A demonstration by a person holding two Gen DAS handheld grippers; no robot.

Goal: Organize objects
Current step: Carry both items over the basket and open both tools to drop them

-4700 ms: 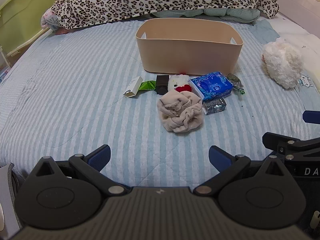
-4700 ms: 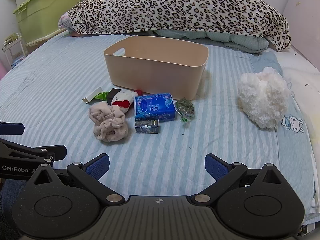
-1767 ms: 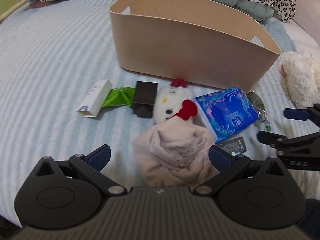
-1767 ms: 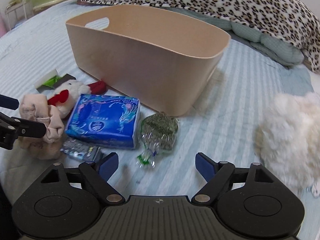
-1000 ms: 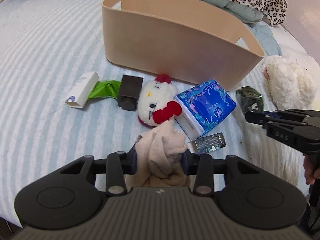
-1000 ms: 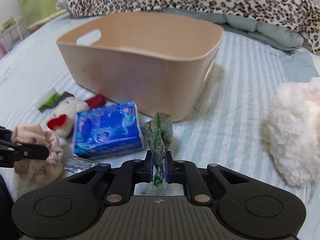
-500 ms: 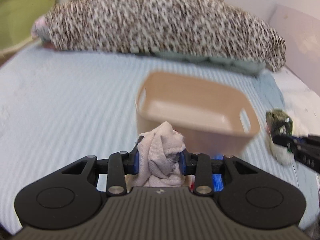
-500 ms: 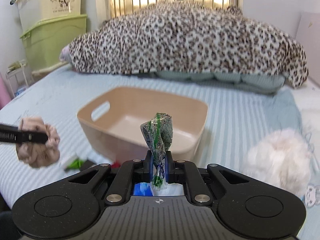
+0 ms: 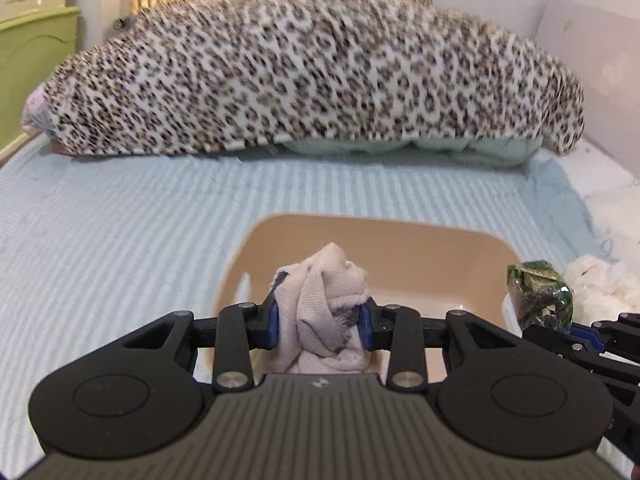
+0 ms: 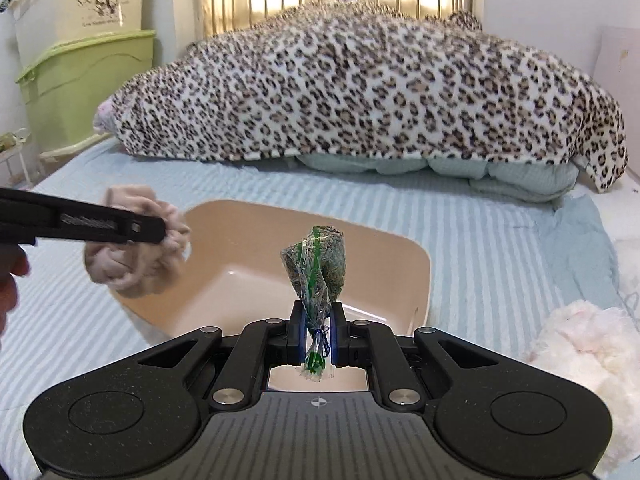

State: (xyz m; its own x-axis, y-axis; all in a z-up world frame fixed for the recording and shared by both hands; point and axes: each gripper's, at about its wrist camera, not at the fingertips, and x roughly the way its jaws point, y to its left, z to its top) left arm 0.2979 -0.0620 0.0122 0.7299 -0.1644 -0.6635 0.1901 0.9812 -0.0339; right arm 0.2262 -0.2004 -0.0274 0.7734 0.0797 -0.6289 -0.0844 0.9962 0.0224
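Above the tan bin (image 9: 472, 248), in the left wrist view, the left gripper (image 9: 319, 326) pinches a bunched beige cloth (image 9: 324, 300), with the right gripper's green packet (image 9: 540, 294) at 3 o'clock. From the right wrist view, the right gripper (image 10: 318, 334) is clamped on that packet's twisted end (image 10: 318, 264), the cloth (image 10: 136, 256) at 9 o'clock. Neither is dropped yet; the bin's visible floor looks bare, so sorting seems barely begun.

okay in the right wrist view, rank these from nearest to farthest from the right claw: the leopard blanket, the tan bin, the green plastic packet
1. Green plastic packet: pinched in the right claw.
2. Tan bin: just ahead, below the packet.
3. Leopard blanket: far end of the bed, behind the bin.
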